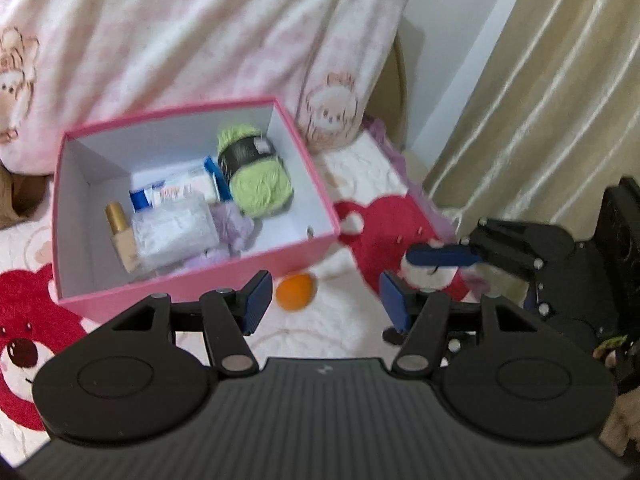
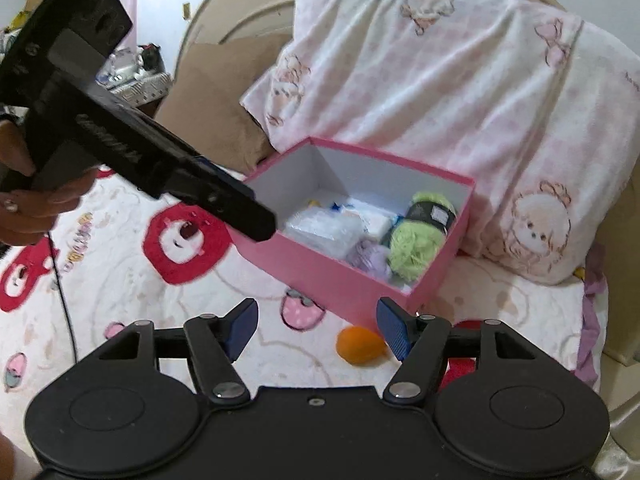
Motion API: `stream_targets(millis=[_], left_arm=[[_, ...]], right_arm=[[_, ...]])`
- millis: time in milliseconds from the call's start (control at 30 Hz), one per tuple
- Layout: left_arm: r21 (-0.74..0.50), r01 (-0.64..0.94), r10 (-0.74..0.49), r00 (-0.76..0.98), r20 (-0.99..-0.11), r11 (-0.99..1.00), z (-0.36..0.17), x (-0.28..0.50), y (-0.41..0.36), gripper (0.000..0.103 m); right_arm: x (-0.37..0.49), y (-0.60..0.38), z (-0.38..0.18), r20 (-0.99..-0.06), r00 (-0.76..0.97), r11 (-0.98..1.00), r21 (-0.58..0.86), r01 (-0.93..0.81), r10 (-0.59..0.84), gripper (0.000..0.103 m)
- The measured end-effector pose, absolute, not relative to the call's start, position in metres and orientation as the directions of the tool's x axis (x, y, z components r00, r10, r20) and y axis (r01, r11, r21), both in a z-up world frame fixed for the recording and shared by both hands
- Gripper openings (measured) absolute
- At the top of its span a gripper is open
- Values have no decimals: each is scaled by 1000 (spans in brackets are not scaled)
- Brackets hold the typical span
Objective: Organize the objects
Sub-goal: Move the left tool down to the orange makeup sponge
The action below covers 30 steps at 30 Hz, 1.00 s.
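A pink box sits on the bed and holds a green yarn ball, a gold-capped bottle, a clear packet, tubes and a purple item. An orange ball lies on the blanket just in front of the box. My left gripper is open and empty above the ball. My right gripper is open and empty, with the orange ball close by its right finger. The pink box and yarn lie beyond it.
A white blanket with red bears covers the bed. A pink-patterned pillow leans behind the box. A beige curtain hangs at the right. The left gripper's body crosses the upper left of the right wrist view.
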<state>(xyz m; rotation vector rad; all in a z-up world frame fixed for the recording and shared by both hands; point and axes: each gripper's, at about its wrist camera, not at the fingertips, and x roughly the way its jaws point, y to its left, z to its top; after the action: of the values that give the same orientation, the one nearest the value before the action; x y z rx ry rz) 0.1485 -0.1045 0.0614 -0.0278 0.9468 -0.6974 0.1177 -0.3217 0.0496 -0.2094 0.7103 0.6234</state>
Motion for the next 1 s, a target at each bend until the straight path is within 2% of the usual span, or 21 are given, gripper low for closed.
stream_targets(millis=[200,633,833,1000], left_arm=[[-310,518,-536,373,-757,797,24,153,-108,58],[-373,444,-550,387,-741,815,-57,164,-129,58],[-416,390,-558,394,-730,821,-77,174,-132,58],[-407,373,-541,398,-741,834,-97,182,-141,57]], right_arm=[[116,-310,14,-681,579,774,-28,-632,448,72],[155,-304,-46,-684,585,814,23,-580,436,72],[166,-302,-72,-705,587,826,-3,-564,398,72],[180,-304,-88,-703,582,847,53,-530,408,72]])
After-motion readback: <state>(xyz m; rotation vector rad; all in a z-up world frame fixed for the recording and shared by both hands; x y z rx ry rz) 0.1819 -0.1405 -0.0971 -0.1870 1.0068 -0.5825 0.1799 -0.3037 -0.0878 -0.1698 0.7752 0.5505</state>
